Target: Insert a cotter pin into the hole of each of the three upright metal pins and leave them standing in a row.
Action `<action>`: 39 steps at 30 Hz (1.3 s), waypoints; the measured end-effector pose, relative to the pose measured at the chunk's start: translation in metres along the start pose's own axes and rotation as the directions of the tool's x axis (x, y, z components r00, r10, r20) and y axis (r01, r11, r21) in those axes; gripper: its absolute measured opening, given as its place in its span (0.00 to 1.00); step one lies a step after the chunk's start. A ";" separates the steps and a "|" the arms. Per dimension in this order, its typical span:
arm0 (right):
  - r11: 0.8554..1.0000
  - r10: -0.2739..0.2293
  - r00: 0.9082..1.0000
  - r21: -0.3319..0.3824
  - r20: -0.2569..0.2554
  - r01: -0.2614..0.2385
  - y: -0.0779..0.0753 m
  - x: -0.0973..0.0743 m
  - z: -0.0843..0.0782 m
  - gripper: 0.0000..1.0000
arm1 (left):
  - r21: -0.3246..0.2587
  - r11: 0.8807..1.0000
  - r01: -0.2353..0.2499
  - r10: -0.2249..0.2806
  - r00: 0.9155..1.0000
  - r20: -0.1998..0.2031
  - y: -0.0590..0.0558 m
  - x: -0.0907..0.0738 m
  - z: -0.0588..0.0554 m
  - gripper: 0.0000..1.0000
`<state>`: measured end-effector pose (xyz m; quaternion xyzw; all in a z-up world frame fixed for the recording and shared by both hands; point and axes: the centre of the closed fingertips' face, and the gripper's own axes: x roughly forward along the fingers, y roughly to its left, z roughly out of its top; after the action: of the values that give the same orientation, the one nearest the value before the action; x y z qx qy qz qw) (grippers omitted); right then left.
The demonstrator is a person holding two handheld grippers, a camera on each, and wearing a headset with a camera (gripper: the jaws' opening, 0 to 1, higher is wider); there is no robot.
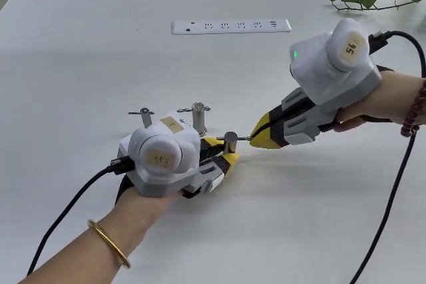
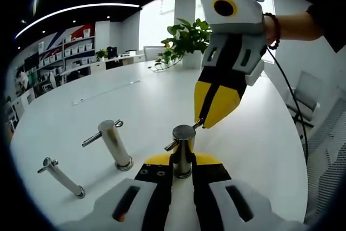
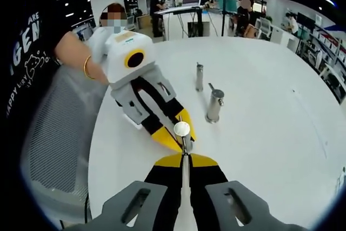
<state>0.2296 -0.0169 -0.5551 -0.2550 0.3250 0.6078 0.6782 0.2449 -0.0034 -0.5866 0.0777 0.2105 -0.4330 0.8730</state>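
Our left gripper (image 1: pixel 223 151) clamps the near pin (image 1: pixel 230 143) upright on the table (image 1: pixel 299 221); from the right, our right gripper (image 1: pixel 260 135) pinches a cotter pin (image 1: pixel 241 138), its tip at that pin's head. Further left, the middle pin (image 1: pixel 198 120) and far pin (image 1: pixel 144 119) stand cottered.

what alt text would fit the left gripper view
The left gripper clamps a metal pin upright on a white table while the right gripper holds a cotter pin through its hole. Two other pins stand left, each already cottered.
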 end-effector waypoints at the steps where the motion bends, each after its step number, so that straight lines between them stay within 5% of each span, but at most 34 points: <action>1: 1.000 0.000 1.000 0.000 0.001 0.000 0.000 0.000 0.001 0.00 | 0.000 1.000 0.000 0.000 1.000 0.000 0.000 0.000 0.000 0.10; 27: 0.999 0.017 1.000 -0.031 0.001 -0.017 0.001 0.010 0.003 0.00 | -0.017 1.000 0.005 -0.006 1.000 -0.008 0.001 0.001 -0.002 0.11; 33: 1.000 0.012 1.000 -0.020 -0.003 -0.012 0.000 0.012 0.003 0.00 | -0.009 1.000 -0.007 0.007 0.999 -0.048 0.003 0.000 -0.010 0.12; 39: 1.000 0.001 1.000 -0.015 0.006 -0.001 -0.002 0.011 0.006 0.10 | -0.007 1.000 -0.018 0.018 0.998 -0.057 0.006 -0.006 -0.013 0.18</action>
<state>0.2331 -0.0051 -0.5596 -0.2582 0.3185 0.6115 0.6768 0.2428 0.0088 -0.5960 0.0884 0.2363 -0.4219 0.8708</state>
